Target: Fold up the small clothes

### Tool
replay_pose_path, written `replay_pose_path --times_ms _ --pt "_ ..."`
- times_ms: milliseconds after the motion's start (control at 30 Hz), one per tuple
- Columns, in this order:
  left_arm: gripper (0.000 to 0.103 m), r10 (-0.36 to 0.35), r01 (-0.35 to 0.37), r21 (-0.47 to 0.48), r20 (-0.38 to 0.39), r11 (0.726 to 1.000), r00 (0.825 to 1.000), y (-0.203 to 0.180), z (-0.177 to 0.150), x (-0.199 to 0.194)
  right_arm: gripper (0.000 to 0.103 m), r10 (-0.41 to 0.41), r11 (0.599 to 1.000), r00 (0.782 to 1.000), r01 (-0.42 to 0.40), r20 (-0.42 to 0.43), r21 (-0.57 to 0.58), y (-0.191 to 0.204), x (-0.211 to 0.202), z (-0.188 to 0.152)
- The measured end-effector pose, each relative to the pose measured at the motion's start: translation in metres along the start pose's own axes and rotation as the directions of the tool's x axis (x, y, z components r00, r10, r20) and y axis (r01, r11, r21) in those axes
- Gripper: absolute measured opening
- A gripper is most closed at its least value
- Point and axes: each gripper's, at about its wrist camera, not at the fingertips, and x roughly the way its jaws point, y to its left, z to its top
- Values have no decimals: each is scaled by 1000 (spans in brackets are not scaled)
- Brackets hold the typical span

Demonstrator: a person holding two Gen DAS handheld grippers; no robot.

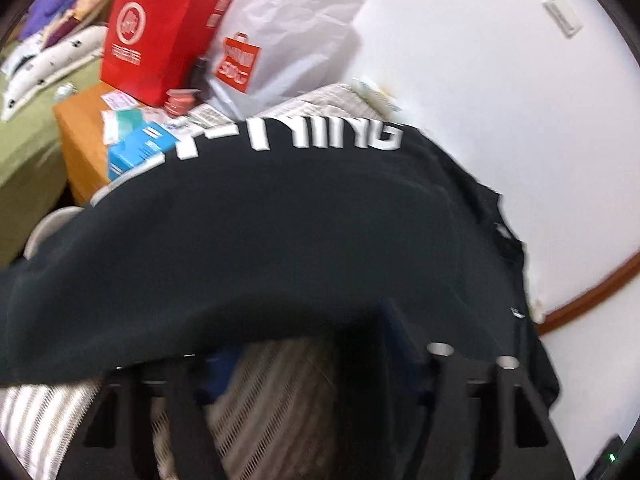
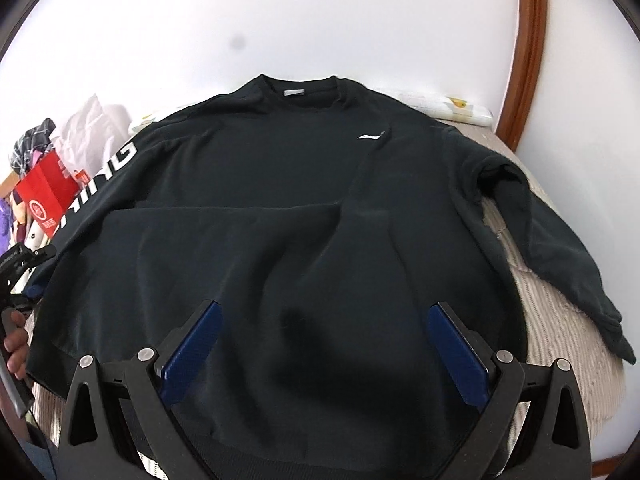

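Here the black sweatshirt (image 2: 280, 200) lies front up across the bed (image 2: 560, 320), collar toward the white wall (image 2: 320, 12), right tongs (image 2: 324, 340) wide over its hem, pinching nothing. Beside the bed, a red bag (image 1: 160, 36), a white bag (image 1: 288, 36) and a blue box (image 1: 136, 152) crowd an orange desk (image 1: 80, 140). The left view is blurred; the left tongs (image 1: 304, 364) sit at the sweatshirt's edge, which hides their tips, so their grip cannot be told.

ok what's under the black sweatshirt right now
The black sweatshirt lies spread on a pale ribbed bedspread, which shows past its right sleeve and bottom edge. Whatever lies beneath the middle of the sweatshirt is covered and cannot be seen.
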Motion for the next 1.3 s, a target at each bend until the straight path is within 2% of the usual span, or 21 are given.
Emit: replay_pose_path --times_ms 33,67,100,233,300,433,567,667,767,800,1000,1100,1233,1300 --pt "36 18 -18 -3 0 1000 1000 0 2 1 101 -6 1000 1000 6 -1 4 -4 0 1" --pt "14 49 -49 1 -4 999 999 -1 5 3 101 -9 1000 1000 9 -3 8 -6 1 2" --pt "8 68 -68 8 -5 998 998 -2 10 5 101 -11 1000 1000 11 -5 11 -9 2 3" --pt "7 110 -112 48 39 993 993 -20 28 -7 101 -20 1000 1000 20 -9 7 -21 6 11" --pt "6 115 -123 104 78 987 990 -44 40 -19 101 -18 1000 1000 18 -1 -3 -25 8 16" --pt "6 75 -107 236 140 966 987 -106 58 -35 101 -21 1000 1000 21 20 -18 -35 12 31" --pt "6 18 -69 339 153 938 988 -164 61 -34 101 -23 1000 999 23 48 -15 -49 13 44" --pt "6 -26 -32 417 133 908 991 -213 55 -22 101 -28 1000 998 28 60 4 -64 15 52" --pt "6 -57 1 499 97 867 994 -264 38 -1 101 -34 999 996 32 77 23 -79 16 56" --pt "6 -72 21 535 74 844 995 -284 27 9 101 -36 999 996 33 80 34 -85 17 56" --pt "6 -88 83 654 -26 752 996 -346 -23 50 101 -47 995 997 42 53 91 -116 29 46" --pt "6 -61 80 676 -52 732 997 -360 -43 70 101 -59 993 998 55 27 106 -130 35 37" --pt "7 -30 99 675 -114 731 993 -366 -56 88 101 -67 990 998 66 0 121 -143 39 27" --pt "14 -9 96 668 -132 738 991 -364 -60 90 101 -67 990 998 67 -7 123 -144 39 25"
